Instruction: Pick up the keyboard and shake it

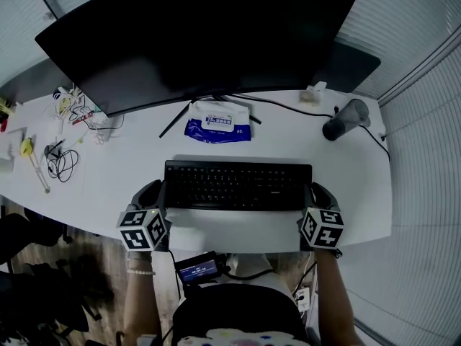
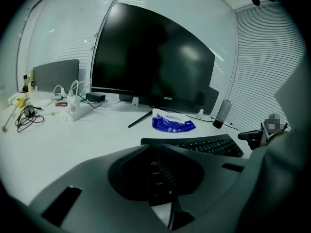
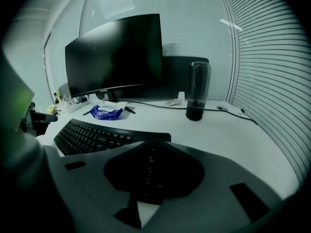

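Head view: left gripper [image 1: 160,194], right gripper [image 1: 315,196] clamp the keyboard [image 1: 238,186] end edges.

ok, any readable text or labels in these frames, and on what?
Nothing can be quoted with confidence.
Logo on the monitor bottom bezel: white letters, too blurred.
Label on the blue wipes pack: print too small.
Key legends on the keyboard: too small.
Lit lines on the small screen at the person's waist: unreadable.

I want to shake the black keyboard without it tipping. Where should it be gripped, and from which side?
At its two short ends, one gripper from each side: the keyboard is long, thin and flat, so end grips should balance it. The left gripper and right gripper are shut on those ends.
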### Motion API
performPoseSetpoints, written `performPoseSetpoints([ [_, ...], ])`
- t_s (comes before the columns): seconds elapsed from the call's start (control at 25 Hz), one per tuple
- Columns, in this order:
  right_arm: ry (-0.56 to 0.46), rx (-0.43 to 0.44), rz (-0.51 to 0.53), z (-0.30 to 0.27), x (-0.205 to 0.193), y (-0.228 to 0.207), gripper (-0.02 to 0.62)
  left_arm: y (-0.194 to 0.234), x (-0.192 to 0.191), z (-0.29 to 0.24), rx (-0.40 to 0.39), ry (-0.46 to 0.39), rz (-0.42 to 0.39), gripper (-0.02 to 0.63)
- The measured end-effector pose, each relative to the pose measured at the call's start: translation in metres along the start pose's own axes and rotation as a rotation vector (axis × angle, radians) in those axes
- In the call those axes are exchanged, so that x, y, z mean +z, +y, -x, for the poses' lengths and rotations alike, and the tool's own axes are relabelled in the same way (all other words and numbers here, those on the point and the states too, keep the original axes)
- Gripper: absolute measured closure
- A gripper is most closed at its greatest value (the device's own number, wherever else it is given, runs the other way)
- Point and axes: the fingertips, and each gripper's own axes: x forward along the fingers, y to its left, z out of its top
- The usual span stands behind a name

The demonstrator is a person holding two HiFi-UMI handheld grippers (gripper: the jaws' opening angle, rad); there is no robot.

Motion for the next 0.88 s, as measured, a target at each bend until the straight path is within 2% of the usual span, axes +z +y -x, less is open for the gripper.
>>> performPoseSetpoints([
  [0.12,-0.073,0.018,0.008,0.013,0.021,0.01,0.531,-0.014,0.023,0.011,-0.013,-0.071,-0.034,0.569],
  [0.36,-0.203,0.089,0.037,0.048,0.06,0.04,0.545,-0.053,0.064,0.036,-0.07,-0.192,-0.085,0.583],
  [0.56,-0.316,0.143,0.075,0.08,0.091,0.063,0.548,-0.09,0.091,0.057,-0.134,-0.27,-0.144,0.584],
  [0.88,-0.459,0.208,0.103,0.132,0.135,0.088,0.548,-0.127,0.121,0.096,-0.188,-0.358,-0.237,0.584],
])
